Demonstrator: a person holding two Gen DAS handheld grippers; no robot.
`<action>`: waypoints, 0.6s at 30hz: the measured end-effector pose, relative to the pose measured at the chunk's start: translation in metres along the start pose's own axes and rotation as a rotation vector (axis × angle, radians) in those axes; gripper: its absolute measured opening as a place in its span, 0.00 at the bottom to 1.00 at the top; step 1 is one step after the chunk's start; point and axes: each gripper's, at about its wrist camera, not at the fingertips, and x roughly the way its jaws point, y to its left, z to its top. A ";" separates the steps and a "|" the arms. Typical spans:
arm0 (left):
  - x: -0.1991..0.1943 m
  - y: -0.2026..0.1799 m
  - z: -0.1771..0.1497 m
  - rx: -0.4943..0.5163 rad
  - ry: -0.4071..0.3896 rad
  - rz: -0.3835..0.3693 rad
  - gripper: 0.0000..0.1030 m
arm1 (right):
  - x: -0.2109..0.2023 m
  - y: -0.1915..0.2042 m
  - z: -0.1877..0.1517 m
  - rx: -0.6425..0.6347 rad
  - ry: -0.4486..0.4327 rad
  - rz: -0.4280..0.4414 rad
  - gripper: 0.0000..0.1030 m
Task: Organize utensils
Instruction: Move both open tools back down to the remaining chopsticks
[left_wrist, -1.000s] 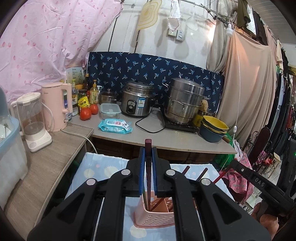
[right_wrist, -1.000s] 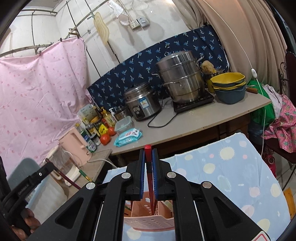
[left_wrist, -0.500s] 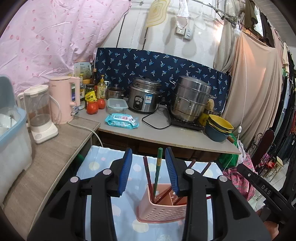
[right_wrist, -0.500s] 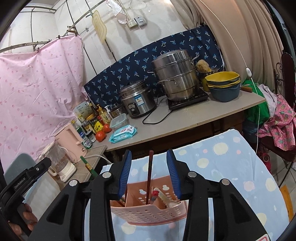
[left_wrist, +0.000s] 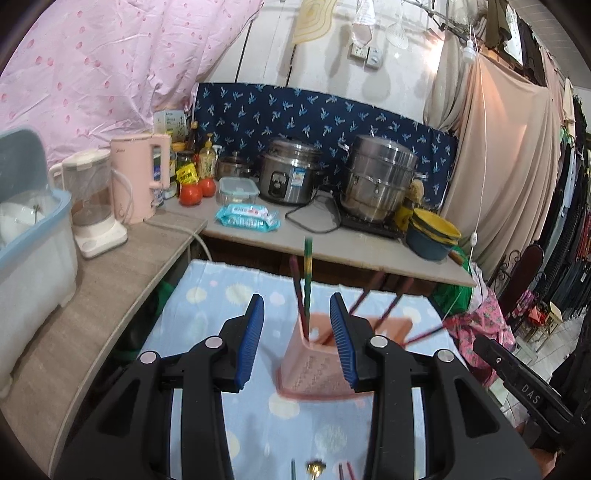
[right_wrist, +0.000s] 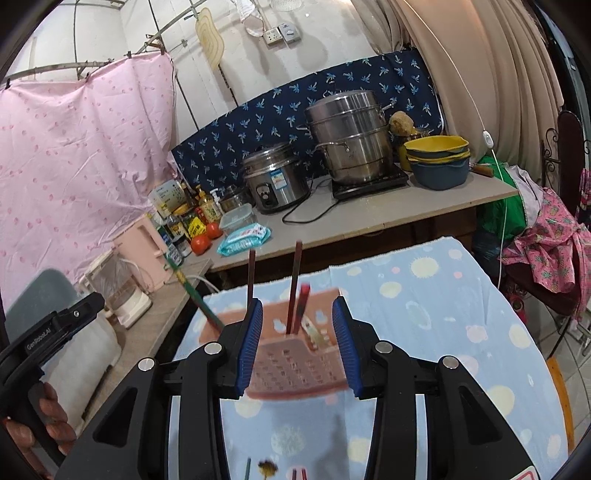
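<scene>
the left gripper (left_wrist: 297, 334) has its blue-padded fingers (left_wrist: 252, 338) spread wide with nothing between the pads. the pink perforated plastic utensil holder (left_wrist: 314, 373) stands on the light blue cloth with pale dots (left_wrist: 207, 310), framed between the pads. only the left wrist view shows the green patterned chopstick (left_wrist: 307, 280) as near upright, beside a dark red chopstick (left_wrist: 298, 291); in the right wrist view the green one leans away to the left.

the right gripper (right_wrist: 297, 338) is likewise spread and holds nothing. only this view shows the red-handled utensil (right_wrist: 303, 302) in the holder, short beside two tall dark red chopsticks (right_wrist: 293, 288).

half a second earlier both grippers were already parted; both have since drawn back and the holder appears lower and blurred. a second ago each was pinching a stick.

every stick has its long axis roughly vertical, tips down in the holder. further right, more sticks (left_wrist: 391, 306) lean outward. loose utensils (left_wrist: 314, 469) lie at the cloth's near edge.
</scene>
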 end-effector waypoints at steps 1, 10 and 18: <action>-0.003 0.001 -0.009 0.001 0.015 0.002 0.34 | -0.004 -0.001 -0.008 -0.007 0.012 -0.004 0.38; -0.022 0.004 -0.083 0.047 0.142 0.019 0.34 | -0.029 -0.011 -0.088 -0.056 0.146 -0.043 0.38; -0.036 0.003 -0.158 0.073 0.289 0.018 0.34 | -0.052 -0.021 -0.168 -0.128 0.289 -0.095 0.38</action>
